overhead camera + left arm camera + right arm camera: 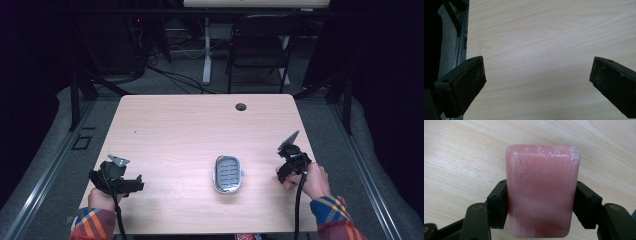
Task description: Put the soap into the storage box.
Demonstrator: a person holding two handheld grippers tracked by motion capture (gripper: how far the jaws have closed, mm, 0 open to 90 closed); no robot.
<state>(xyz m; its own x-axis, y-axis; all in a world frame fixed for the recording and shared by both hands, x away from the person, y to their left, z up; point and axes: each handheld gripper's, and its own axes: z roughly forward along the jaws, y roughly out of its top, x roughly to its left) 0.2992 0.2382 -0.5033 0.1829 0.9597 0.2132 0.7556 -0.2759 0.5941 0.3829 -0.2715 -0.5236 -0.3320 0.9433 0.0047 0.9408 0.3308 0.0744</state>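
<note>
Although clamped between the jaws of the right gripper near the table's right edge, one pink soap bar is cut off below. One soap dish sits toward the front edge. The left gripper stands open, empty.

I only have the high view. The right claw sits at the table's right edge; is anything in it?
Observer: Yes, the right claw is shut on a pink soap bar.
Operator: How is it gripped?
Observer: By its two long sides, with its far end sticking out past the jaws.
Operator: And the left claw?
Observer: The left claw is open, with bare table between the jaws.
Operator: Does the soap look clean?
Observer: It has whitish specks along the far edge.
</note>
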